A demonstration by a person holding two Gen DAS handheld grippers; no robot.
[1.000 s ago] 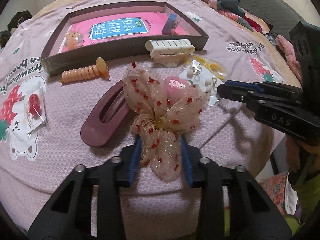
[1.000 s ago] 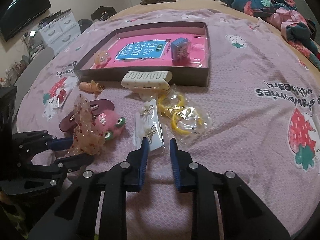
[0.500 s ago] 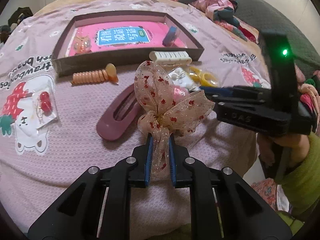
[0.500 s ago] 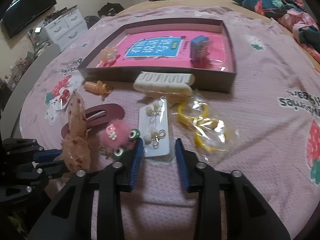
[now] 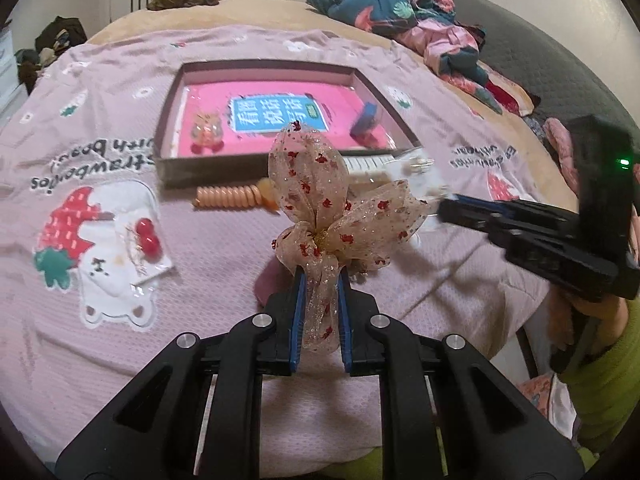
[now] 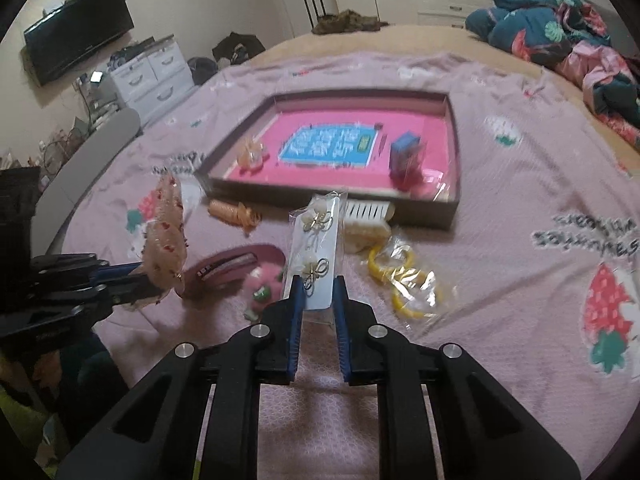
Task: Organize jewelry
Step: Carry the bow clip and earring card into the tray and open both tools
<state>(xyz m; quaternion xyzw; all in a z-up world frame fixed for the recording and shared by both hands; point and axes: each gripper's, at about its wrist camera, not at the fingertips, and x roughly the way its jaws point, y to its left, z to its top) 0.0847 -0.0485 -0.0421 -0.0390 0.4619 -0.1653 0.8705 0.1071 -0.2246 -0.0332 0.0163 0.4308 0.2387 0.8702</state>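
Left hand-held gripper [image 5: 319, 300]: you had it clamped on the mesh bow [image 5: 320, 200], lifted above the bed [image 5: 224, 264].
Right hand-held gripper [image 6: 317, 300]: you gripped the earring card [image 6: 316, 256], raised before the tray [image 6: 450, 204].

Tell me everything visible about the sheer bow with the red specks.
The bow is a hair bow of sheer, beige, glittery mesh dotted with small red shapes, with puffy loops gathered at a gold-looking knot. One tail hangs down between the blue pads of the left tool, which is shut on it. It stands upright, lifted off the pink bedspread, in front of the tray. Nothing else visibly touches it.
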